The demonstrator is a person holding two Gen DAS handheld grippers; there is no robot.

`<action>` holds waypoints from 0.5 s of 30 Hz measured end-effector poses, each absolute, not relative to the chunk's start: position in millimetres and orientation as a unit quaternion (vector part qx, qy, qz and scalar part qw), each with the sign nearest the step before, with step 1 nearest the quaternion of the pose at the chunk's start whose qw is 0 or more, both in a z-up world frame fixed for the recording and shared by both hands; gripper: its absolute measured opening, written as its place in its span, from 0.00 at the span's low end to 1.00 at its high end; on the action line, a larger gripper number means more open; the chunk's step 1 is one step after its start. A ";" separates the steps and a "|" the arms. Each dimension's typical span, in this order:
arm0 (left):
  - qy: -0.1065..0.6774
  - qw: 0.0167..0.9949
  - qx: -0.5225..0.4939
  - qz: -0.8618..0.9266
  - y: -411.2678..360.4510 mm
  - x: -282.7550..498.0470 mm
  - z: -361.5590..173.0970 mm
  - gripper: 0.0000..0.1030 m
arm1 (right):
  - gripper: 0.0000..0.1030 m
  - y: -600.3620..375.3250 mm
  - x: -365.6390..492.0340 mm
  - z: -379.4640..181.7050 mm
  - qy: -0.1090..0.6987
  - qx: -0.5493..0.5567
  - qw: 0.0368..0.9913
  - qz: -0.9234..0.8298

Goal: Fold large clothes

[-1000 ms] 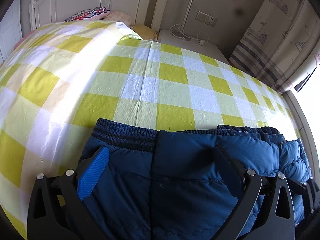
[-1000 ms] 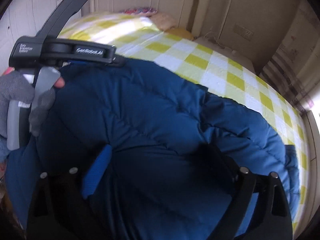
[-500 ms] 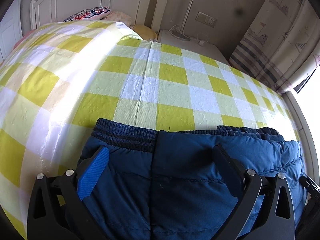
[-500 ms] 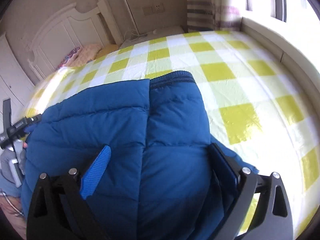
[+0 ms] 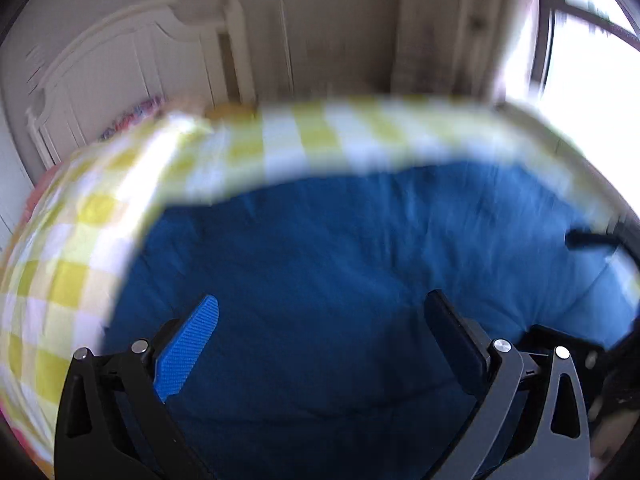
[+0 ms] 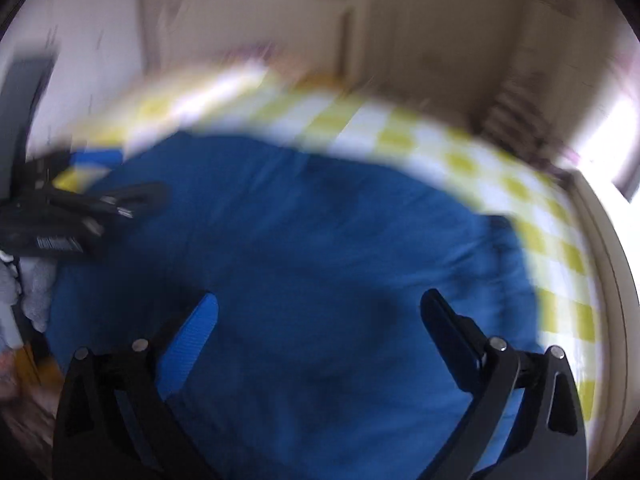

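A large blue padded jacket (image 5: pixel 340 264) lies spread on the bed with the yellow and white checked sheet (image 5: pixel 80 240). It fills the lower part of both views, both blurred by motion. My left gripper (image 5: pixel 320 312) is open, its jaws wide apart above the jacket and holding nothing. My right gripper (image 6: pixel 320 312) is open above the jacket (image 6: pixel 320 232), also empty. The left gripper shows at the left edge of the right wrist view (image 6: pixel 80 212). A dark part of the right gripper shows at the right edge of the left wrist view (image 5: pixel 592 238).
A white headboard (image 5: pixel 132 72) and a patterned pillow (image 5: pixel 132 116) stand at the far end of the bed. A bright window (image 5: pixel 580 48) with a curtain is on the right. The checked sheet (image 6: pixel 480 164) runs past the jacket to the far side.
Both grippers have swung fast, blurring the views. The left one has pulled back and turned right, so more of the jacket shows. The right one has turned back to the left.
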State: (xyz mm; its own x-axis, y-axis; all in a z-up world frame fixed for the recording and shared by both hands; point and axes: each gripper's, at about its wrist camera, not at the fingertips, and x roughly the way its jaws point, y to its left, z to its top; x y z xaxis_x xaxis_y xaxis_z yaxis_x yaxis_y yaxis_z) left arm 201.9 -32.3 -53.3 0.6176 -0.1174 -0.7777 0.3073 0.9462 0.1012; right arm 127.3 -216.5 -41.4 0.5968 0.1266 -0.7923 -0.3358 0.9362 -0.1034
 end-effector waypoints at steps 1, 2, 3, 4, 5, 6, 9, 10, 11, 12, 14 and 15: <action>0.398 0.903 0.117 -0.112 -33.8 198.2 -61.8 0.96 | 0.98 -218.3 127.9 -44.0 0.422 -0.113 0.890 0.135; 0.396 0.905 0.111 -0.114 -32.7 198.0 -62.1 0.96 | 0.98 -221.6 128.6 -45.2 0.425 -0.101 0.888 0.140; 0.400 0.903 0.106 -0.117 -31.5 198.7 -61.7 0.96 | 0.98 -225.3 130.9 -45.5 0.429 -0.089 0.887 0.145; 0.407 0.900 0.099 -0.123 -29.4 200.8 -61.5 0.96 | 0.98 -226.1 131.6 -45.7 0.431 -0.086 0.886 0.145; 0.409 0.899 0.094 -0.127 -27.6 200.7 -62.1 0.96 | 0.98 -225.1 130.5 -45.4 0.430 -0.090 0.887 0.142; 0.411 0.898 0.087 -0.130 -25.1 200.2 -61.7 0.96 | 0.98 -225.0 129.7 -44.6 0.429 -0.091 0.888 0.140; 0.408 0.902 0.063 -0.130 -6.4 188.1 -52.7 0.96 | 0.97 -246.1 121.5 -33.6 0.421 -0.071 0.897 0.112; 0.398 0.907 0.051 -0.123 7.7 180.0 -48.3 0.96 | 0.97 -259.8 117.7 -28.5 0.413 -0.058 0.904 0.096; 0.394 0.911 0.044 -0.113 20.8 176.0 -47.6 0.96 | 0.97 -273.7 116.6 -25.8 0.408 -0.048 0.908 0.082; 0.392 0.914 0.033 -0.100 37.1 172.6 -48.3 0.96 | 0.97 -293.4 112.6 -24.2 0.405 -0.035 0.912 0.053; 0.394 0.915 0.004 -0.085 71.5 171.9 -57.7 0.96 | 0.98 -326.1 107.3 -32.8 0.415 -0.010 0.910 0.014; 0.389 0.917 -0.004 -0.088 82.6 169.4 -62.6 0.96 | 0.98 -343.8 106.8 -42.6 0.419 0.025 0.907 0.024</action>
State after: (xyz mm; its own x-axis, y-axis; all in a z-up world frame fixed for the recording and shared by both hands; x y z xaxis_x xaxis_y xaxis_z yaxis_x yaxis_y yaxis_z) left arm 169.4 82.6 -62.6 0.6820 -0.1654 -0.7124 0.1588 0.9843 -0.0765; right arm 106.8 -343.8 -42.6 0.6469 0.0642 -0.7598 -0.0214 0.9976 0.0660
